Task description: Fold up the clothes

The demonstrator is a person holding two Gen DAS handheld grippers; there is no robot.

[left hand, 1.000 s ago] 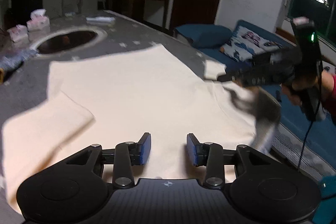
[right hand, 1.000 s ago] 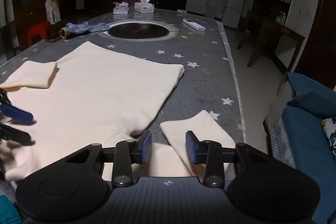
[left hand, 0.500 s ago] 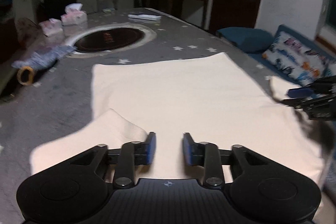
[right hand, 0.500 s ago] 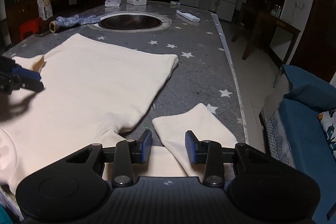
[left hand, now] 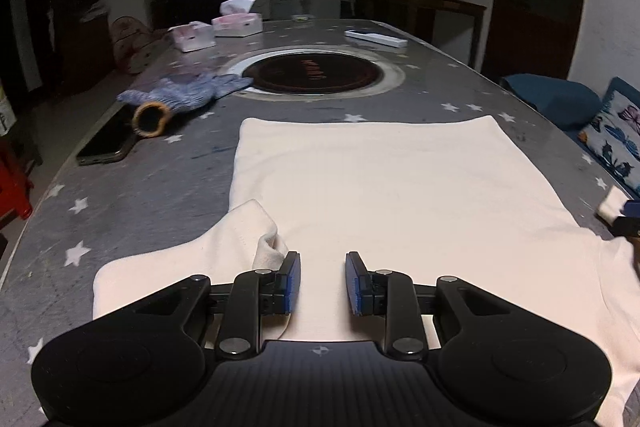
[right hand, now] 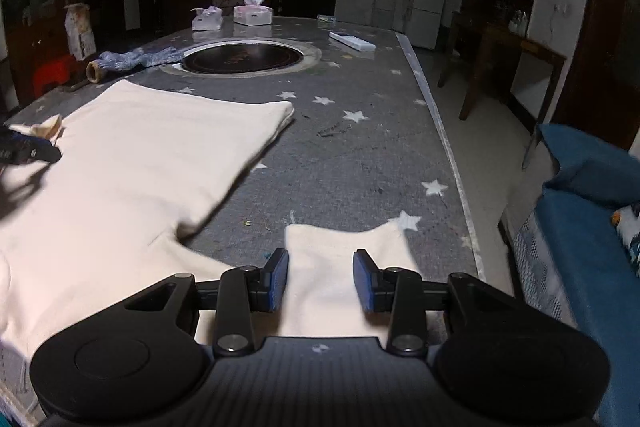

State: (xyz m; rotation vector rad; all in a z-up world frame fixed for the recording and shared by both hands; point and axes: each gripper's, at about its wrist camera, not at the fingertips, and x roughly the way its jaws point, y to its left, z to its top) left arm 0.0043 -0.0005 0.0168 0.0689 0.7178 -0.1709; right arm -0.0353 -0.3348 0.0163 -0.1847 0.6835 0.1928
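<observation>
A cream T-shirt is seen spread flat on a grey star-patterned table, its hem toward the round inset burner and its two short sleeves lying near the table's near edge. The left gripper is held with its blue pads spread over the shirt beside the curled left sleeve, nothing pinched between them. The right gripper is likewise held apart above the right sleeve, while a blue knit glove, a phone and tissue boxes are left farther back.

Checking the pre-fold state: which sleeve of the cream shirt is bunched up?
The sleeve beside the left tool: that cream shirt sleeve has its cuff curled up. The other sleeve, between the right tool's fingers, lies flat.
</observation>
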